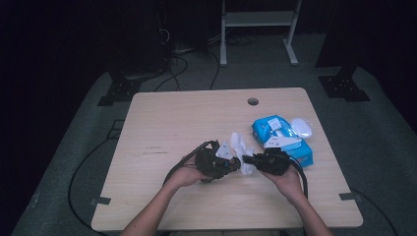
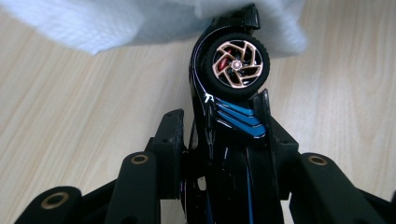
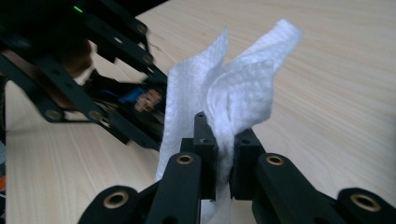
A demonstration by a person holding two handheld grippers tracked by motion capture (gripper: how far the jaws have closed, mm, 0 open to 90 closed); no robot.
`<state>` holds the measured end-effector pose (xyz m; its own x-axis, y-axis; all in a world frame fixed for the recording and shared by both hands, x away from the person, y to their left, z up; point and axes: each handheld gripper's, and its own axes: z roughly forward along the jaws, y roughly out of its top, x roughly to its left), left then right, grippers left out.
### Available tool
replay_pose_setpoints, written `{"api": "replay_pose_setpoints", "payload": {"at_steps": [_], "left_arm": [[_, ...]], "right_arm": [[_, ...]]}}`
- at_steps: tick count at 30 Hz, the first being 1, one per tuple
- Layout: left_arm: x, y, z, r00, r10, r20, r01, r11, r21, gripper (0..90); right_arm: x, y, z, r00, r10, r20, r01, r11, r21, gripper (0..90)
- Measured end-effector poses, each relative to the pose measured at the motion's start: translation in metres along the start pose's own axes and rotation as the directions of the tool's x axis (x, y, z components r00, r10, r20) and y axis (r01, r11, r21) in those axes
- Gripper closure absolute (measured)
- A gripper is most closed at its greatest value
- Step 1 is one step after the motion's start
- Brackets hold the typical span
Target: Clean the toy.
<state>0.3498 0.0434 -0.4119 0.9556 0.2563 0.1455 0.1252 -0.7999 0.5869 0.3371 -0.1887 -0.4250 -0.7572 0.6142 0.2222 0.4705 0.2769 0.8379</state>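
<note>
A black toy car (image 2: 233,63) with blue stripes and a copper-spoked wheel sits between the jaws of my left gripper (image 2: 224,135), which is shut on it. A white wipe (image 3: 233,93) stands crumpled in my right gripper (image 3: 226,144), which is pinched shut on it. In the high view the left gripper (image 1: 234,165) and right gripper (image 1: 249,160) meet tip to tip near the table's front middle, with the wipe (image 1: 239,143) rising between them. The wipe (image 2: 140,18) lies against the car's far end. In the right gripper view the car (image 3: 140,99) sits in the left gripper (image 3: 107,112) beside the wipe.
A blue wipe packet (image 1: 281,138) with its flap open lies just behind the right hand, a white round lid (image 1: 301,128) beside it. The wooden table (image 1: 172,118) has a cable hole (image 1: 253,101) near its far edge. A white metal frame (image 1: 258,19) and cables stand beyond.
</note>
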Motion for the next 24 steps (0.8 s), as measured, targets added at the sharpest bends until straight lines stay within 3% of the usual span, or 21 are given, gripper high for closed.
{"api": "replay_pose_setpoints", "payload": {"at_steps": [5, 10, 12, 16, 24], "left_arm": [[-0.001, -0.002, 0.002, 1.0, 0.004, 0.001, -0.004, 1.0, 0.002, 57.7], [-0.003, -0.001, 0.006, 1.0, 0.004, 0.005, -0.004, 0.9999, -0.011, 57.8], [-0.003, 0.0, 0.005, 1.0, 0.003, 0.003, -0.002, 0.9999, -0.017, 57.8], [-0.004, 0.001, 0.004, 0.9999, 0.011, 0.004, -0.011, 0.9998, -0.016, 57.9], [-0.006, 0.004, 0.005, 0.9996, 0.027, -0.007, -0.027, 0.9995, -0.014, 57.9]], "right_arm": [[-0.001, -0.003, 0.003, 1.0, 0.002, 0.003, -0.002, 1.0, 0.015, 83.0], [0.009, 0.01, -0.005, 0.9986, -0.014, -0.05, 0.012, 0.999, -0.043, 83.0], [0.011, 0.011, -0.006, 0.9988, -0.039, -0.029, 0.038, 0.998, -0.041, 83.0], [0.007, 0.008, -0.008, 0.9992, -0.04, 0.006, 0.041, 0.999, -0.016, 83.0], [0.022, 0.018, -0.01, 0.9952, -0.097, -0.006, 0.097, 0.994, -0.044, 82.9]]}}
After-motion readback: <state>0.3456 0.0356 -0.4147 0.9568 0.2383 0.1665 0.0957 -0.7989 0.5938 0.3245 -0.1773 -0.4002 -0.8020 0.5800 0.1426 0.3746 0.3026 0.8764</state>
